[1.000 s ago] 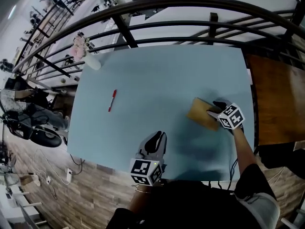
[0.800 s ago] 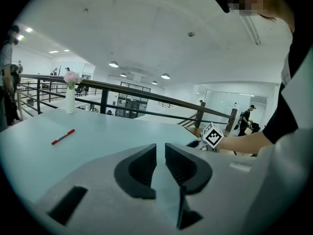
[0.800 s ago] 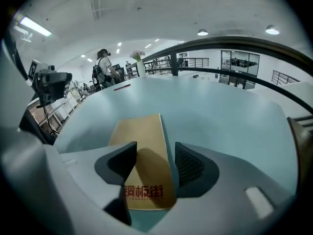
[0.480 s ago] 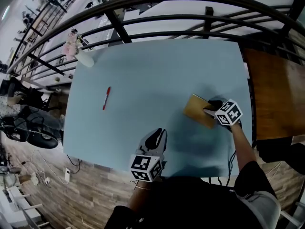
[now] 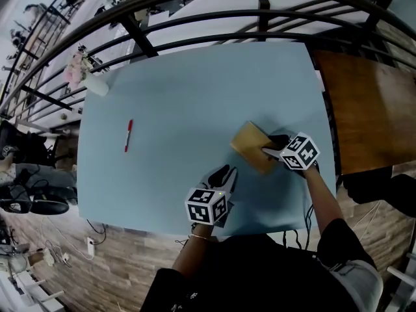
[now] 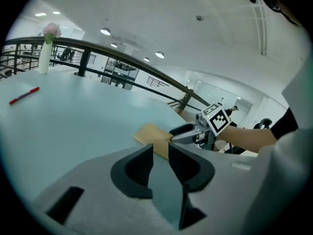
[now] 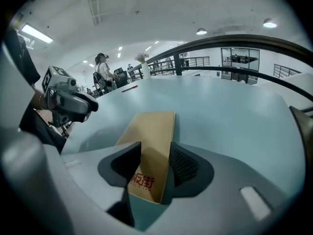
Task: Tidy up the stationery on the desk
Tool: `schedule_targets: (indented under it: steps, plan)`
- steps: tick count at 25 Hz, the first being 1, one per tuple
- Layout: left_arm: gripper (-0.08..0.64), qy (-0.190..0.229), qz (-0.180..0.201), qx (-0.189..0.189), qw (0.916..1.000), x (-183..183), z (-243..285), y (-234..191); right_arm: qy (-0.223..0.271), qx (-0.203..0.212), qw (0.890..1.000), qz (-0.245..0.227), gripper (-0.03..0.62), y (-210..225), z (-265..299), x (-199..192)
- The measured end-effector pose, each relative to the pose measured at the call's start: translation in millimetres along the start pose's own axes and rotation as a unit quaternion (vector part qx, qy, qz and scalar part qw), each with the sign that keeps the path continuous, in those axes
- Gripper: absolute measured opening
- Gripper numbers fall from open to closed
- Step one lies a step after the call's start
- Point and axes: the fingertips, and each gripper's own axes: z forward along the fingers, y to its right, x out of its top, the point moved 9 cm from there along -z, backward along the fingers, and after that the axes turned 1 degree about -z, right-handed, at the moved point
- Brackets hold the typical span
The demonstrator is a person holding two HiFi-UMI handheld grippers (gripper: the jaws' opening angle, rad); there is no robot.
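Spanning the view: pale blue desk [image 5: 195, 90], railing [image 5: 208, 15] behind its far edge, middle bare. Brown notebook [image 5: 247, 143] near the right edge, clamped in right gripper [image 5: 274, 151]. Left gripper [image 5: 222, 176] by the front edge, jaws just opening, nothing between. Vase [image 5: 95, 86] at the far-left corner. Red pen [image 5: 128, 135] at left, well apart.

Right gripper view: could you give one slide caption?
Right tongs clamp a brown notebook; blue desk and left tongs beyond.

Left gripper [image 5: 224, 173], right gripper [image 5: 269, 151] — pale grey bodies, black jaws. Each bore a white cube [image 5: 208, 205] with black square markers. Person wore a black short-sleeved top [image 5: 260, 278].
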Motion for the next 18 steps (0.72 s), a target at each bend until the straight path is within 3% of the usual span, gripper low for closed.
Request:
schedule_targets:
  steps: [8,18]
  plan:
    - [0.166,-0.081,-0.022,-0.007,0.9964,-14.0,39.7,-0.1,0.006,0.018,1.000,0.001,0.198,-27.8,-7.2,-6.0]
    - [0.216,-0.108,-0.045,0.002,0.9931,-19.2,46.8,-14.0,0.006,0.051,0.999,0.008,0.169,-48.7,-2.1,-5.3]
